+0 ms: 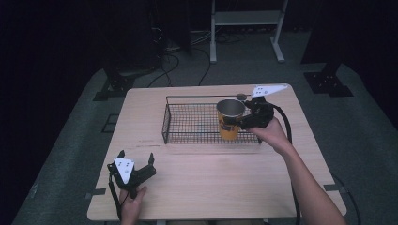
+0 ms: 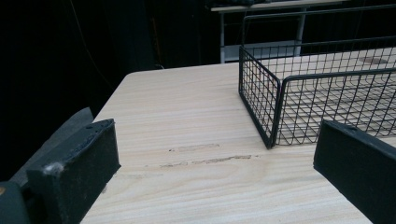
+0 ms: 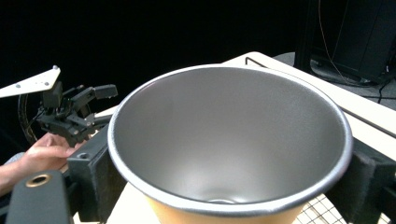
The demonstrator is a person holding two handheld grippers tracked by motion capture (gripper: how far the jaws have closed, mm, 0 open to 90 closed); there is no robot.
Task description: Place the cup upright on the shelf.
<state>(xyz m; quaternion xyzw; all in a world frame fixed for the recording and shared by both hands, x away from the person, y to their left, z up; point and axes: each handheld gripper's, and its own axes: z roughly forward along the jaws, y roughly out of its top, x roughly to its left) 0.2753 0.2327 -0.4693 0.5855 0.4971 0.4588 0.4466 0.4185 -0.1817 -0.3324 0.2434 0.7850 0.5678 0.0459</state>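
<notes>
Nearest the person, the left gripper (image 1: pixel 136 160) is resting low on the front left of the table (image 1: pixel 211 183), its jaws spread wide with nothing between them; a hand is gripping it from below. The left gripper view is showing those two black jaws apart over bare wood, with a few pale scuff marks (image 2: pixel 205 160) on the tabletop just ahead and the near corner of the wire basket (image 2: pixel 275 107) beyond.

Farther out, the right gripper (image 1: pixel 234 123) is clamping a yellow cup (image 1: pixel 230 120) from the side, one jaw on each flank. The cup is standing upright, its long axis vertical and its open mouth pointing up, held at the front right part of the black wire basket (image 1: pixel 187 123); whether it is touching the mesh floor cannot be told. A dark label is sitting on its yellow wall in the high view, too small to read.

The right gripper view is looking down into the cup (image 3: pixel 229 140), showing a silvery metallic lining and rim that the high view barely hints at, with the left gripper (image 3: pixel 70 112) and its hand far off at the left.
</notes>
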